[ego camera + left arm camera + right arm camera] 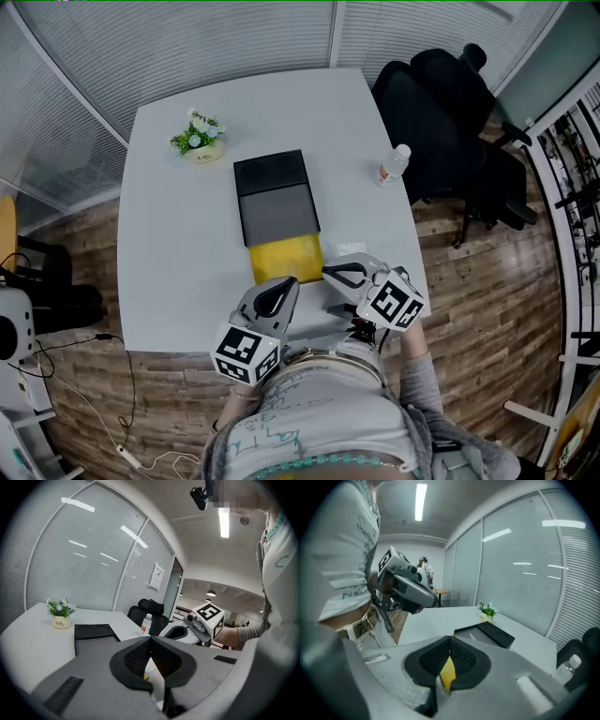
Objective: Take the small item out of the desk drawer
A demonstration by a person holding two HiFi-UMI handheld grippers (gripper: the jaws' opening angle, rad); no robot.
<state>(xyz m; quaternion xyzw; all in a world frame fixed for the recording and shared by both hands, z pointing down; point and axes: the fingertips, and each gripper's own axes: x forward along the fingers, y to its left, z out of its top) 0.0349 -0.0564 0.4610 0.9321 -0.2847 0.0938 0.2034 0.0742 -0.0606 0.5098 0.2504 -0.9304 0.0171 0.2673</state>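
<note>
A matte black, boxy desk drawer unit [274, 192] sits mid-frame on the smooth white table [169, 234], its yellow tray [284, 258] slid out toward the bottom. The right gripper [330, 273], at the tray's right edge, has its ribbed black pads pressed together around a yellow sliver [447, 673]; I cannot tell whether that is a held piece or the tray behind. The left gripper [281, 287] at lower centre is also closed, holding nothing.

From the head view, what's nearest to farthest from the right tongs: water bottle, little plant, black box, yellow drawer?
1. yellow drawer, just left of the right tongs.
2. black box, behind the drawer, in the middle.
3. water bottle, farther back on the right.
4. little plant, far back on the left.
</note>
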